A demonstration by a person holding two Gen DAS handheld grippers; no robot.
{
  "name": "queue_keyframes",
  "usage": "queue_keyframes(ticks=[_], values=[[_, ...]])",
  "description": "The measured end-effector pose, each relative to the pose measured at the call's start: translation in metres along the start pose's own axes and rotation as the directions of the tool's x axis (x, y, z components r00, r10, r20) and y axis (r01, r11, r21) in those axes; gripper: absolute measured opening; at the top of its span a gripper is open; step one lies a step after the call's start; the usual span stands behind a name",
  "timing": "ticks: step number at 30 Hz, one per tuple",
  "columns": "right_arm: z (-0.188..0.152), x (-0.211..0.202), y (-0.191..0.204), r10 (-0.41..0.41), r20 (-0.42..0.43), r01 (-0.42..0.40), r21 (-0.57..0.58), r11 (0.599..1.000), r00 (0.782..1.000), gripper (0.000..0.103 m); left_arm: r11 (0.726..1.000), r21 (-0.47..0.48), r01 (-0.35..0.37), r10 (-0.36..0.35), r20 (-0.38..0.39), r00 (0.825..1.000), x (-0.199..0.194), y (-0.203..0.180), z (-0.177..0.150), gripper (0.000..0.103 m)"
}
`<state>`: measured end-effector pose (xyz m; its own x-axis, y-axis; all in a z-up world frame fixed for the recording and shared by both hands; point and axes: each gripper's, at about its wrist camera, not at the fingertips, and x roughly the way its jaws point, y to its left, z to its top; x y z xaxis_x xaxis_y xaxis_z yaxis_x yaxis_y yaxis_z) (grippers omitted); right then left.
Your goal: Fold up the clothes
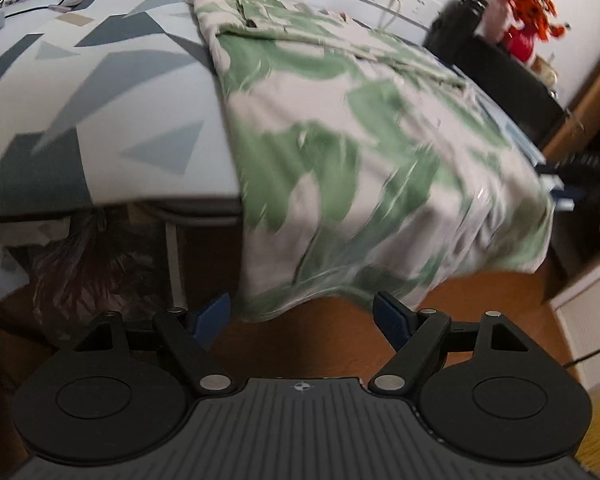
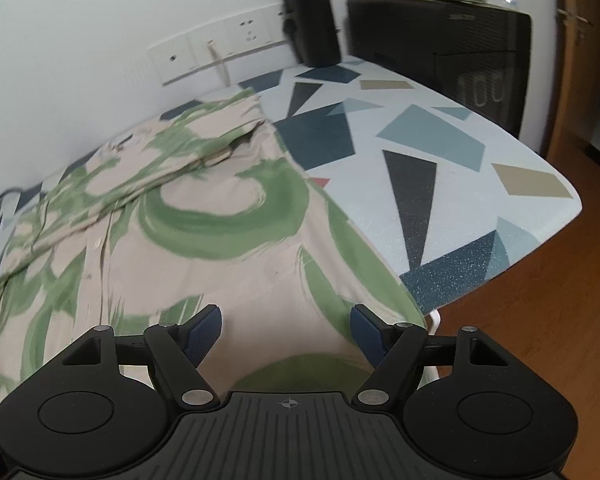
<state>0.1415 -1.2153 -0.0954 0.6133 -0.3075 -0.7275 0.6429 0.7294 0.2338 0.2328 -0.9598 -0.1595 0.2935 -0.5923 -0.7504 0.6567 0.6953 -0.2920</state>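
- While the shirt (image 1: 340, 152) is draping over the table (image 1: 100, 92) edge, I'm holding both grippers, left (image 1: 304, 320) and right (image 2: 286, 330), spread wide, empty.
- It's looking soft and light; I'm judging the hanging hem the best hold.

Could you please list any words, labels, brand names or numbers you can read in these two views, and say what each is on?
No text is readable.
The dark box shows pale marks on its front, too blurred to read.
The black bottle shows no legible label.
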Motion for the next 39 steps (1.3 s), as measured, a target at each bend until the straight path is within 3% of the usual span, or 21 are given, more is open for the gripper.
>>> queue_keyframes(ticks=[4,8,12,14,17,18,24,28,34,37,39], values=[[-0.019,-0.009,0.013,0.015,-0.003,-0.015,-0.044,0.999,1.0,0.074,0.992,0.117,-0.036,0.031,0.043,0.999,0.021,0.004,-0.006,0.08],[-0.032,-0.01,0.022,0.012,-0.043,-0.014,-0.059,0.998,0.999,0.074,0.995,0.095,-0.02,0.01,0.102,0.995,0.044,0.011,-0.004,0.08],[-0.041,-0.018,0.016,0.004,-0.049,-0.007,-0.068,0.998,0.999,0.077,0.999,-0.01,0.052,-0.052,0.037,0.998,0.068,0.016,0.0,0.08],[-0.048,-0.018,0.007,-0.041,-0.071,0.037,-0.053,0.998,0.997,0.081,0.996,-0.062,0.066,-0.065,0.006,0.998,0.076,0.014,0.001,0.08],[-0.059,-0.015,-0.009,-0.085,-0.107,0.083,-0.024,0.996,0.991,0.083,0.994,-0.076,0.083,-0.082,0.021,0.996,0.077,0.002,0.001,0.074],[-0.064,-0.014,-0.015,-0.089,-0.117,0.088,-0.014,0.996,0.989,0.083,0.994,-0.069,0.085,-0.084,0.014,0.996,0.077,-0.002,0.001,0.069],[-0.074,-0.004,-0.052,-0.088,-0.081,0.094,0.071,0.993,0.993,0.084,0.999,-0.011,0.047,-0.047,-0.033,0.998,0.076,-0.025,0.008,0.069],[-0.071,0.007,-0.068,-0.101,-0.053,0.103,0.031,0.994,0.993,0.084,0.998,0.053,0.028,-0.025,-0.057,0.998,0.083,-0.036,0.019,0.069],[-0.061,0.022,-0.087,-0.015,-0.037,0.014,-0.012,1.0,0.999,0.084,0.991,0.131,0.02,-0.007,-0.097,0.995,0.098,-0.042,0.028,0.069],[-0.062,0.036,-0.095,0.032,-0.056,-0.033,-0.015,0.999,0.998,0.082,0.993,0.119,0.023,-0.008,-0.12,0.993,0.103,-0.04,0.027,0.054],[-0.065,0.046,-0.099,0.054,-0.072,-0.053,0.016,0.998,0.996,0.074,0.994,0.106,0.027,-0.013,-0.129,0.992,0.103,-0.039,0.025,0.019]])
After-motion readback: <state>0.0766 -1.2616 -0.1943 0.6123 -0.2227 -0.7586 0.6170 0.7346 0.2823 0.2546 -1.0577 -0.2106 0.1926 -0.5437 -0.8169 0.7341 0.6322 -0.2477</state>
